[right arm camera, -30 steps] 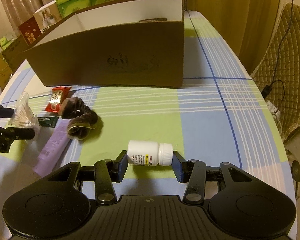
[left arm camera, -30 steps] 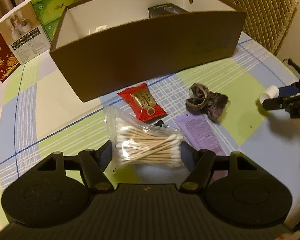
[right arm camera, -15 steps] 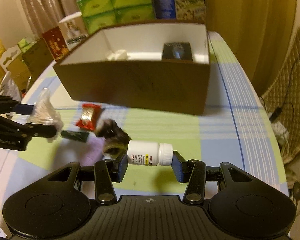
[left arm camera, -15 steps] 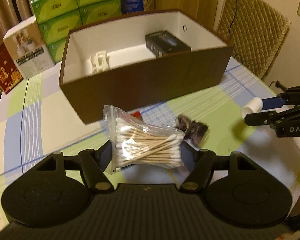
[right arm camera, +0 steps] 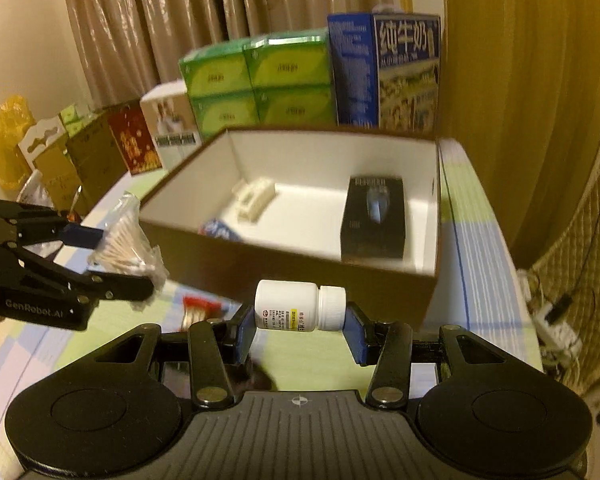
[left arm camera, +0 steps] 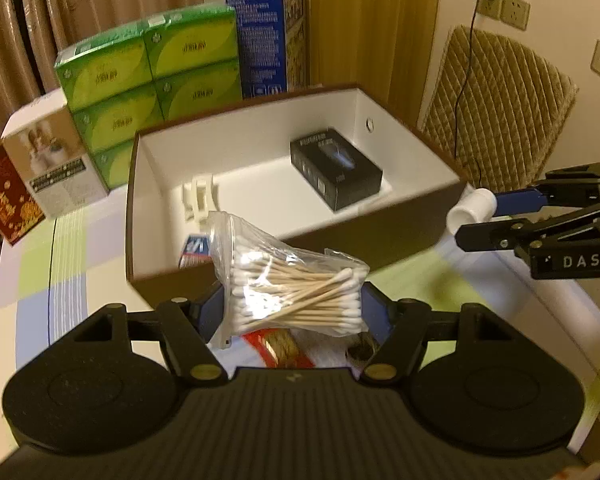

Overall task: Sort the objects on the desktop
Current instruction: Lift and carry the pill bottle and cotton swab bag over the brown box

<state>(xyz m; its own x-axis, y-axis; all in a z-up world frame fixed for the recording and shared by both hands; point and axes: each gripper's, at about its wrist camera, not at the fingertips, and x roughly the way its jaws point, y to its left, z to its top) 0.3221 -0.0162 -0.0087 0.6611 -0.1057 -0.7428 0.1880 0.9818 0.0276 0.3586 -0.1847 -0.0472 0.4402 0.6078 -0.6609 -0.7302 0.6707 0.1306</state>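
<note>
My left gripper [left arm camera: 292,312] is shut on a clear bag of cotton swabs [left arm camera: 296,284], held in the air just short of the brown box's [left arm camera: 380,236] near wall. My right gripper [right arm camera: 300,330] is shut on a white pill bottle [right arm camera: 296,306] lying sideways between the blue pads, also in front of the box [right arm camera: 300,268]. Each view shows the other gripper: the left one with the swab bag [right arm camera: 124,244] at left, the right one with the bottle [left arm camera: 470,212] at right. Inside the box lie a black carton [left arm camera: 336,168], a white plastic piece [left arm camera: 198,196] and a small blue packet [left arm camera: 194,248].
A red snack packet [left arm camera: 280,346] and a dark hair tie [left arm camera: 362,350] lie on the checked tablecloth under my left gripper. Green tissue boxes [left arm camera: 152,76], a blue milk carton [right arm camera: 384,72] and other cartons stand behind the box. A quilted chair [left arm camera: 500,108] is at right.
Both grippers rose with their loads and came nearer the box, so its inside now shows. The loose items on the cloth slid down under the grippers.
</note>
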